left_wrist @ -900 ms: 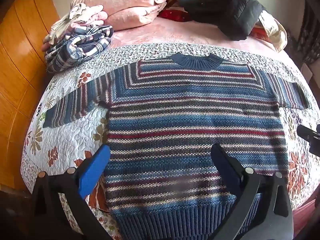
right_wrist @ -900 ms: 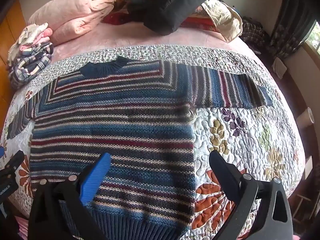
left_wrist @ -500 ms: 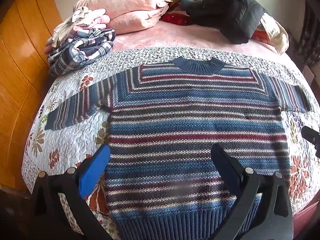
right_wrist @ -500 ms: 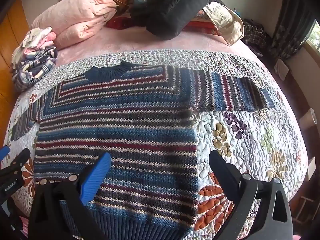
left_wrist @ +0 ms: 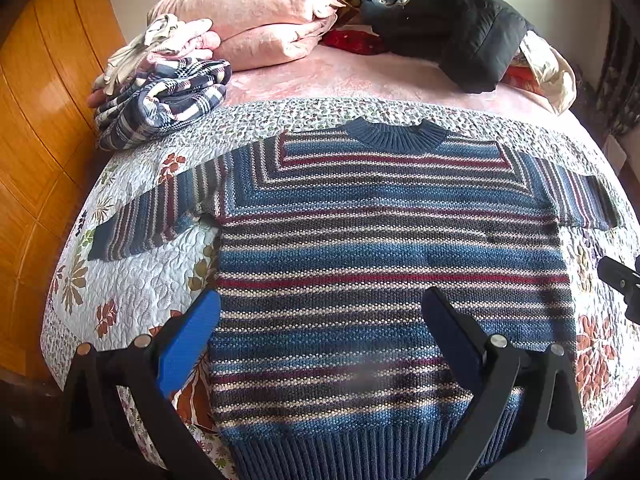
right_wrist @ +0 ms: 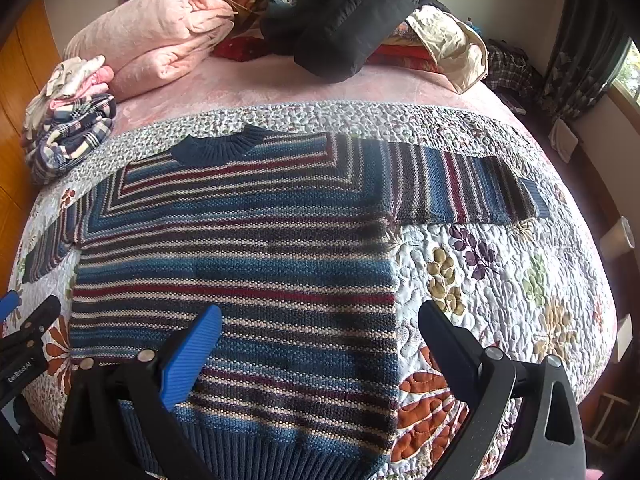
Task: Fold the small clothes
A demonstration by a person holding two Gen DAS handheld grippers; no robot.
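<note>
A blue, maroon and cream striped knitted sweater (left_wrist: 384,256) is seen laid flat, front up, on a white quilted floral bedspread (left_wrist: 132,300), both sleeves spread out sideways and the ribbed navy collar (left_wrist: 396,138) pointed toward the headboard. The ribbed hem is placed at the near edge of the bed. The left gripper (left_wrist: 320,312) is held above the lower left part of the sweater, jaws spread wide, nothing gripped; its blue-padded finger (left_wrist: 188,340) is seen over the sweater's left edge. The right gripper (right_wrist: 320,320) is held above the lower right side, jaws also spread wide and empty, its black finger (right_wrist: 452,352) over the bedspread just beside the sweater. Contact with the fabric cannot be told. A pile of plaid and pink folded clothes (left_wrist: 160,88) is found at the far left, beside a folded pink blanket (left_wrist: 256,12). A black padded jacket (right_wrist: 348,12) is piled near the headboard.
</note>
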